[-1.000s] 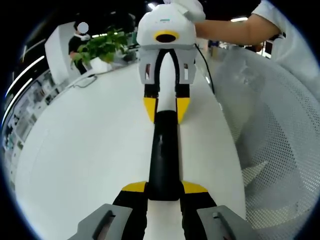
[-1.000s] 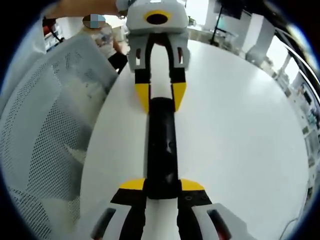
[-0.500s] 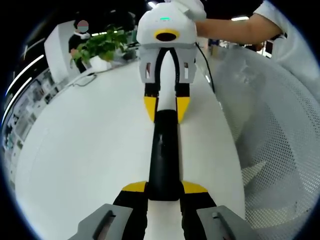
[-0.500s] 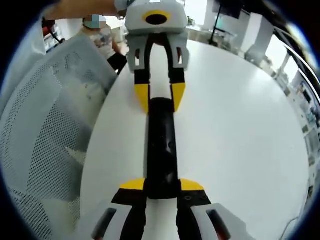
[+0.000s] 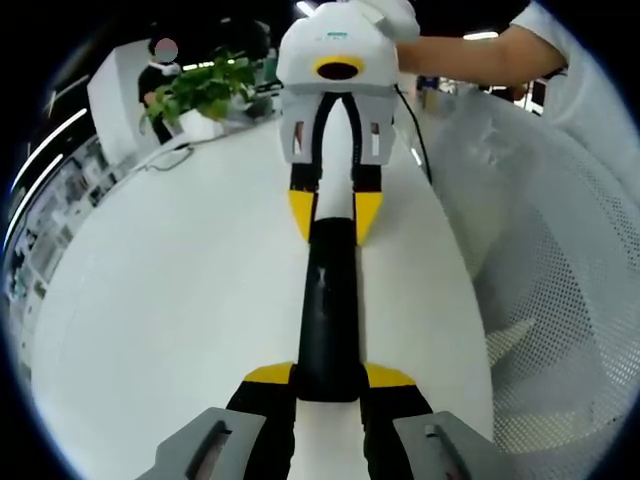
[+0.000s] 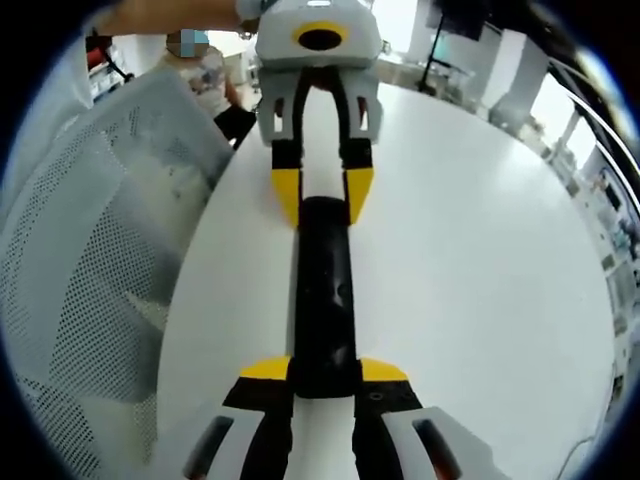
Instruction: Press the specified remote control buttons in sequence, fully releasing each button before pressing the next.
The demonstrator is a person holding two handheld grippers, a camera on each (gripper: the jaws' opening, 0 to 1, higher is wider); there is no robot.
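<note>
I see the white bench [image 5: 150, 300] stretching wide beneath both tongs, with a white mesh chair [image 5: 560, 260] at its edge and a potted plant [image 5: 200, 95] at the far end. The black remote control [image 5: 328, 300] lies lengthwise on the bench, spanning from one set of tongs to the other. My left tongs [image 5: 328, 385] are clamped on its near end, and my right tongs [image 6: 322, 380] are clamped on its opposite end, yellow tips pressed against its sides.
</note>
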